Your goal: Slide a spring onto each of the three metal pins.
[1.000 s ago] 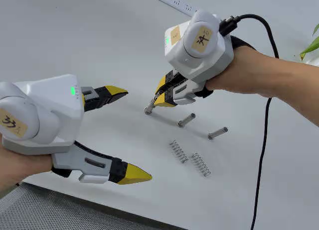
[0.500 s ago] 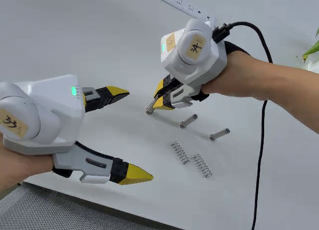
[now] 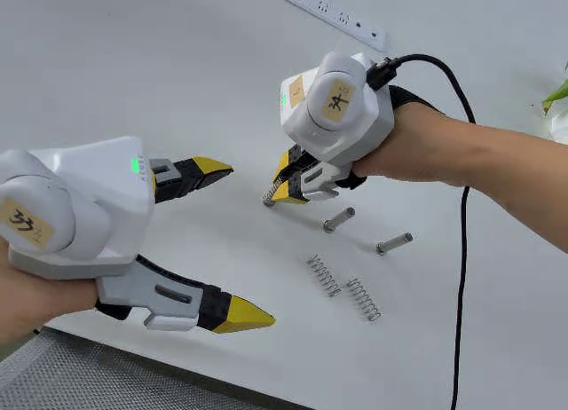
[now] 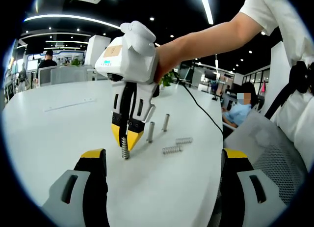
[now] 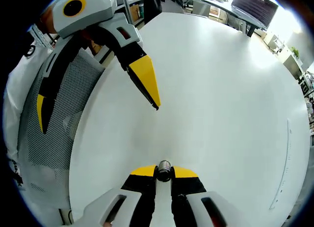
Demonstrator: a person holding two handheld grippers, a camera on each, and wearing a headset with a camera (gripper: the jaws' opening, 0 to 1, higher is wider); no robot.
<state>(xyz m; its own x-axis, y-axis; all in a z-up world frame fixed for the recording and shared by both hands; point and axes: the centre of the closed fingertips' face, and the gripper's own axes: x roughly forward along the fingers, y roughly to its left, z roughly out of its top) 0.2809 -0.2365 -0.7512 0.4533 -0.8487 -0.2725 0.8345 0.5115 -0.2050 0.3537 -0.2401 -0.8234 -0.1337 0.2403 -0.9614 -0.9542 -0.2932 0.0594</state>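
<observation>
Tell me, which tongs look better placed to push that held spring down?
The right tongs: they are shut on the spring, tips down at the table; the left tongs hang open, apart from it.

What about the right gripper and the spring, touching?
Touching: the right gripper view shows the right gripper clamping the spring between its yellow tips.

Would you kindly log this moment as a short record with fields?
right gripper: fingers shut on a spring, upright, lower end at the table
left gripper: open, holding nothing
bare pins: two, standing
loose springs: two, lying flat near the pins
</observation>
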